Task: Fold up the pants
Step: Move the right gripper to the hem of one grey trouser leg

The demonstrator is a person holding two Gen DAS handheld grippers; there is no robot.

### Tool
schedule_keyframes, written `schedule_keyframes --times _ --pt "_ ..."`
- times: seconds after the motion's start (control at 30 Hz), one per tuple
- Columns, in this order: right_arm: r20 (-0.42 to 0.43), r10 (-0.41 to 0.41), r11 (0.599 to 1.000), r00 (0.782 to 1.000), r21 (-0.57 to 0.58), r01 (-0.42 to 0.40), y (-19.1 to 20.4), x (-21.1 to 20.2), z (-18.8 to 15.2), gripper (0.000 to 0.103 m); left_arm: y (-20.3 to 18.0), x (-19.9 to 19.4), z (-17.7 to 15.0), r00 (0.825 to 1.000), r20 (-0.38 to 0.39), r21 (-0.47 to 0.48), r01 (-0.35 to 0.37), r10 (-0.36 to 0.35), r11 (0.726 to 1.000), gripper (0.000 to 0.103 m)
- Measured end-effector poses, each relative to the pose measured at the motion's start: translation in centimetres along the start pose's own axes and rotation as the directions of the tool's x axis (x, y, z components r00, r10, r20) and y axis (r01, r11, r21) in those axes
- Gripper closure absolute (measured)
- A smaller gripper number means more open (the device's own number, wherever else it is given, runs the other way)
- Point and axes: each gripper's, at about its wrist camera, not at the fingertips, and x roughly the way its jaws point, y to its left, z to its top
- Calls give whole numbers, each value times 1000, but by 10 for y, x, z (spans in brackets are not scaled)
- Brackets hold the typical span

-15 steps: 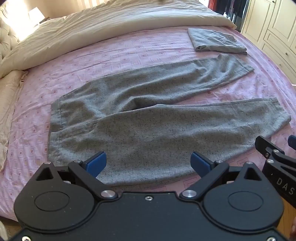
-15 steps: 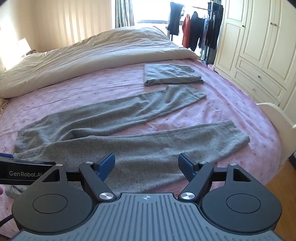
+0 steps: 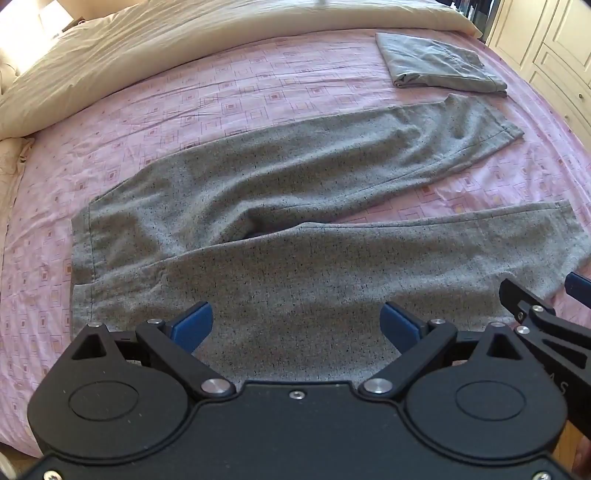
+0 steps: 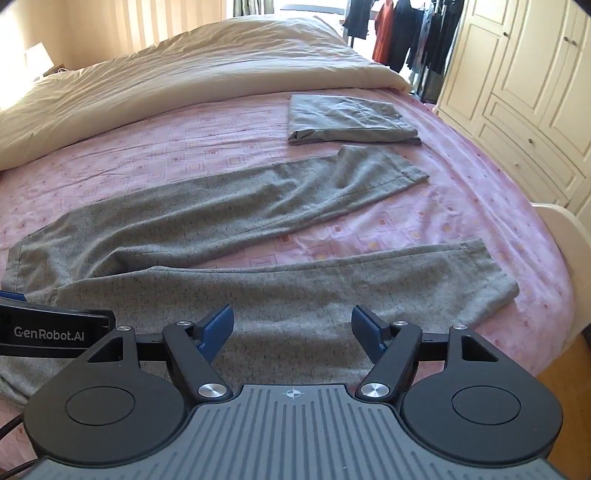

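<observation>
Grey speckled pants lie flat on the pink bed sheet, waistband at the left, both legs spread apart toward the right; they also show in the right wrist view. My left gripper is open and empty, just above the near leg close to the waist end. My right gripper is open and empty above the near leg further right. The right gripper's fingers show at the right edge of the left wrist view. The left gripper's side shows at the left of the right wrist view.
A folded grey garment lies at the far right of the bed, also in the right wrist view. A cream duvet covers the far side. White wardrobes and a clothes rack stand right of the bed.
Both grippers have moved slightly forward and lower toward the near pant leg. Both stay open. The pants have not moved.
</observation>
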Motion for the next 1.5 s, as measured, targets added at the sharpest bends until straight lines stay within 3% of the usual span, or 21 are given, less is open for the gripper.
schedule_keyframes --times 0.27,0.5,0.67,0.87,1.0,1.1,1.27,1.5 --pt "-37 -19 1000 999 -4 19 -1 14 10 35 2 9 17 1000 -11 -9 -24 24 1000 6" --pt "-69 -25 999 997 42 28 -28 28 9 36 -9 14 17 996 -43 9 -83 83 997 6" --pt "-58 -47 999 997 12 47 -55 40 7 36 -29 19 19 993 -104 -18 -53 51 998 6" --pt "-116 35 999 993 -1 -35 -109 63 10 40 -71 24 17 990 -116 -86 -95 85 992 6" --pt "-128 6 1000 992 -18 -8 -155 81 11 41 -99 27 19 988 -117 -129 -117 102 985 12" --pt "-138 -17 1000 990 -13 15 -193 98 12 49 -118 32 21 985 -132 -148 -131 112 980 14" --pt "-150 -35 997 988 57 44 -255 131 22 51 -145 36 24 981 -128 -167 -169 149 971 16" --pt "-157 -52 998 986 33 58 -303 186 44 51 -166 36 29 974 -135 -186 -205 181 961 16"
